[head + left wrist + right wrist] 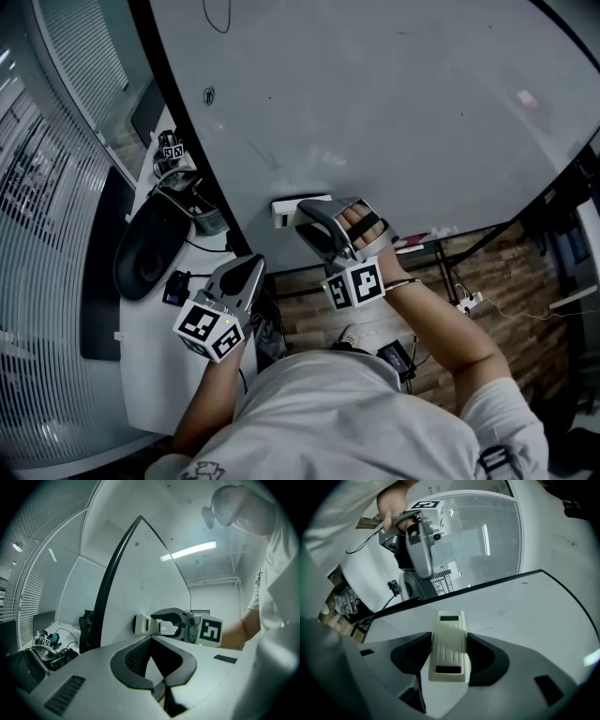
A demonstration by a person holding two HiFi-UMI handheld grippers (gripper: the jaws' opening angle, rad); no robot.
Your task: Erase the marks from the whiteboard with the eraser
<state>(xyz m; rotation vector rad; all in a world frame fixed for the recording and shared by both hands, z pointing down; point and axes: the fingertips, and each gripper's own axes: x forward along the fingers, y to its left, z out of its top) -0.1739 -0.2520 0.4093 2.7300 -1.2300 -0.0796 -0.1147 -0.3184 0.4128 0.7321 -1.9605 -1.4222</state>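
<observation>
The whiteboard (394, 103) fills the head view's upper right, with a black frame (178, 112) along its left edge. It carries a thin black loop (220, 14), a small black mark (208, 95) and a faint pink smudge (527, 97). My right gripper (307, 214) is shut on the white eraser (284, 208), which rests on the board's low left part. In the right gripper view the ribbed eraser (449, 646) lies flat on the board (525, 616) between the jaws. My left gripper (247, 269) hangs off the board, shut and empty (151, 640).
A white desk (150, 328) on the left holds a black rounded object (148, 248), cables and a small device with markers (172, 148). A glass wall with blinds (37, 216) lies beyond. Below are a wooden floor, black table legs (445, 272) and a power strip (469, 302).
</observation>
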